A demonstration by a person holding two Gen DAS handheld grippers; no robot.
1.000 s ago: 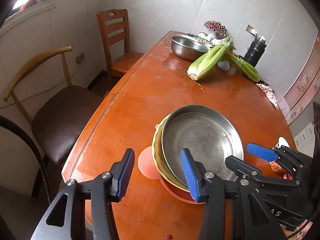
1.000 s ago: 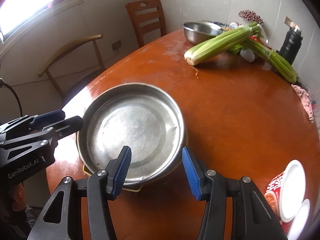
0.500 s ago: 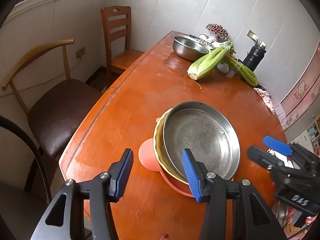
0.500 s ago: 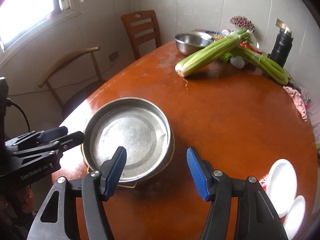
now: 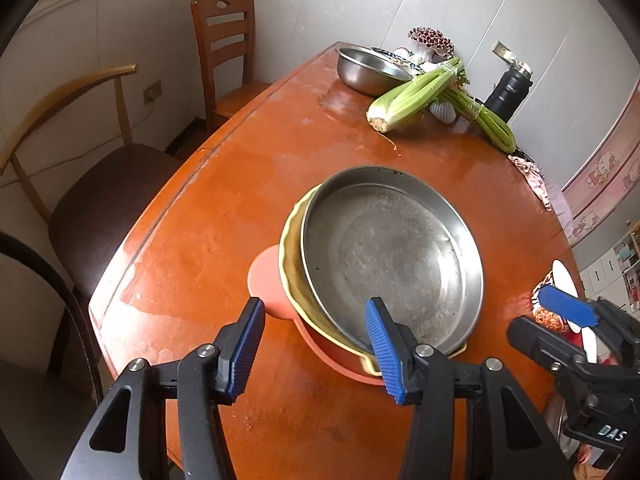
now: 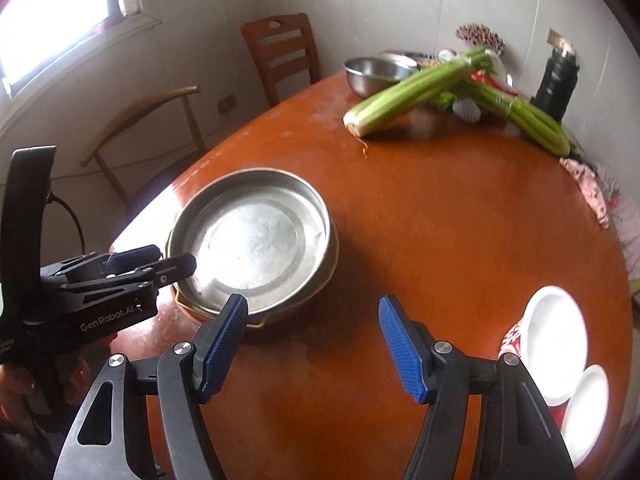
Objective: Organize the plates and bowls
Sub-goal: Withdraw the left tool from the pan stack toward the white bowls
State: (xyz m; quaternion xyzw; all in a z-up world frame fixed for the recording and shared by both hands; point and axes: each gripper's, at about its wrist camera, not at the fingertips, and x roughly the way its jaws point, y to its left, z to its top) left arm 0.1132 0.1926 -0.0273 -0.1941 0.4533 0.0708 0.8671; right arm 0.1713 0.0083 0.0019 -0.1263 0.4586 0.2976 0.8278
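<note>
A round wooden counter (image 5: 224, 248) fills both wrist views. Near its front left edge sits a stack of dishes: a wide, shallow steel plate (image 5: 388, 256) on top, nested in a yellow dish (image 5: 290, 276), which rests on an orange plate (image 5: 262, 280) at the bottom.

The left claw (image 5: 316, 346) hangs just above the near side of the stack, released and holding nothing; its right blue pad overlaps the steel plate's rim in the view, but whether it touches is unclear. The right claw (image 6: 314, 346) hovers over bare counter just right of the stack, its jaws opening, with nothing between them.

At the far end of the counter stand a steel bowl (image 5: 370, 70), two bunches of celery (image 5: 416, 94) and a black flask (image 5: 508, 94). Near the right edge lie small white dishes (image 6: 554, 340) beside a red printed packet (image 6: 512, 340). Two wooden chairs (image 5: 224, 48) stand along the left side of the counter, by the wall.
</note>
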